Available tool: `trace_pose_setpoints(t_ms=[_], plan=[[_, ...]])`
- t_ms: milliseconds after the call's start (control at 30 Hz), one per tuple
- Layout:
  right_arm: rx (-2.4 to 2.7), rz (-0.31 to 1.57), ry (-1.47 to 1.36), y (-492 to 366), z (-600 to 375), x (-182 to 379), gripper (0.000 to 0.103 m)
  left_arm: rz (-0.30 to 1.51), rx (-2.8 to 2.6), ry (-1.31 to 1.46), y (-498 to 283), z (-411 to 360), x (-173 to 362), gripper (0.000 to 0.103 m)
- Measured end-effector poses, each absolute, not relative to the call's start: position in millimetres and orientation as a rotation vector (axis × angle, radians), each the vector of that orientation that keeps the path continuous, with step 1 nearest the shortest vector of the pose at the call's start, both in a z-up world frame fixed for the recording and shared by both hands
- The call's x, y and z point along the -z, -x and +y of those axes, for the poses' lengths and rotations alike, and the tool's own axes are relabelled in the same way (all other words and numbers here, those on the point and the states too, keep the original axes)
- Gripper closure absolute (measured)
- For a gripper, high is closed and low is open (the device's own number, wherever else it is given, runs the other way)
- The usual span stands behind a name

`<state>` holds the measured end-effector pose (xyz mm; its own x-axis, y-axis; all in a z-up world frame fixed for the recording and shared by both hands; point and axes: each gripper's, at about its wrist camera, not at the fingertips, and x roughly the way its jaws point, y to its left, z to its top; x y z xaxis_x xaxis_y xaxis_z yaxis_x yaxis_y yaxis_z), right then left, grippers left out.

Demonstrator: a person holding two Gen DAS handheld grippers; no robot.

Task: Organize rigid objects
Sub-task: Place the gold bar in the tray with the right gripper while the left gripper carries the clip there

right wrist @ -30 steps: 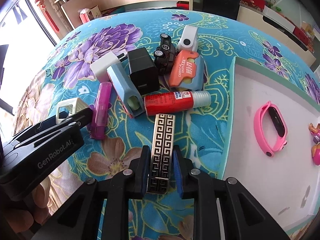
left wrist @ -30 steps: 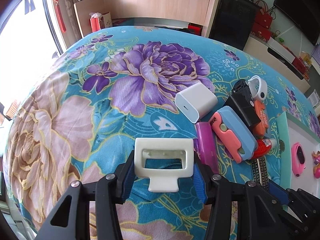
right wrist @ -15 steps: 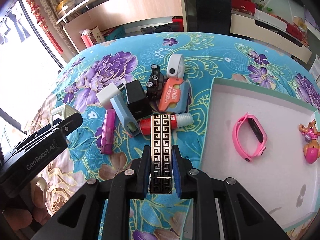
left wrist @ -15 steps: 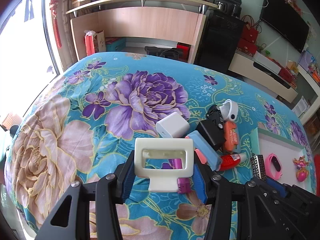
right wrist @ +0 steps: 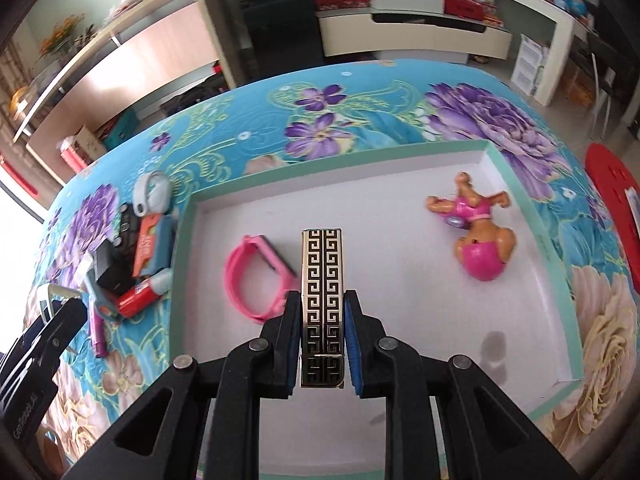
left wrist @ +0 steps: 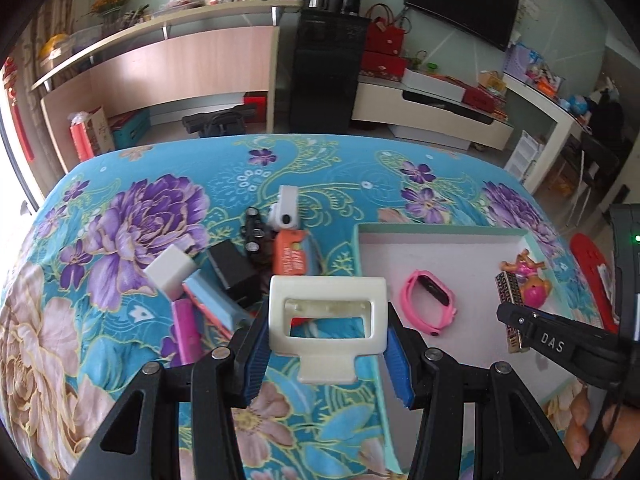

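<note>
My left gripper (left wrist: 326,354) is shut on a cream plastic frame-shaped piece (left wrist: 327,320) and holds it above the bedspread by the tray's left edge. My right gripper (right wrist: 322,344) is shut on a black and gold patterned lighter (right wrist: 322,300), held over the white tray (right wrist: 520,404); the lighter also shows in the left wrist view (left wrist: 509,304). In the tray lie a pink wristband (right wrist: 252,276) and a pink doll (right wrist: 476,232). A pile of small objects lies left of the tray: white charger (left wrist: 170,270), black box (left wrist: 234,272), orange item (left wrist: 290,256), toy car (left wrist: 254,232).
The floral bedspread (left wrist: 120,240) covers the surface. A magenta stick (left wrist: 186,330), a blue case (left wrist: 212,296) and a red tube (right wrist: 138,300) lie in the pile. A red stool (right wrist: 612,196) stands to the right. Shelves and cabinets stand behind.
Both grippers have lifted and swung right with their objects. The lighter went from the bedspread to over the tray. The cream piece moved from the left of the pile toward the tray's edge.
</note>
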<state>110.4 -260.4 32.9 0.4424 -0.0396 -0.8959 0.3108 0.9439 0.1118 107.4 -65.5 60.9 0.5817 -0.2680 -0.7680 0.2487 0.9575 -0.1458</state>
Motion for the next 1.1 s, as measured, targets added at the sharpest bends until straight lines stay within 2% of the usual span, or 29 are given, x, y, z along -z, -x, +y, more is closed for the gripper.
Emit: trace_pose_setpoints(t_ms=[333,633,767,933,1033,1100], plan=[[0.321,1.093,-0.367,-91.2,-308.7,-32.9,0.082,0.961,0.461,-0.113,-95.0,-140.6,-41.1,0.049],[0.304,1.166,-0.384,-96.1,-309.9,-13.3,0.081,1.004,0.444,-0.164,-96.1,-153.7,-25.9,0.049],[0.292,1.154,-0.393,-95.1,-310.1,-15.1,0.081,1.004,0.431,-0.162,-96.8,-152.2,-26.3,0.040],[0.276,1.113,-0.389,-94.1,-307.5,-24.9,0.081,0.977,0.435,-0.143,-94.9,-146.1,-37.0,0.040],[0.264,1.088,-0.381,-93.7,-305.1,-31.1,0.080,0.964,0.411,-0.126,-96.9,-137.7,-42.3,0.031],[0.259,1.081,-0.374,-94.8,-303.4,-32.6,0.074,0.955,0.387,-0.109,-99.1,-129.9,-45.8,0.029]])
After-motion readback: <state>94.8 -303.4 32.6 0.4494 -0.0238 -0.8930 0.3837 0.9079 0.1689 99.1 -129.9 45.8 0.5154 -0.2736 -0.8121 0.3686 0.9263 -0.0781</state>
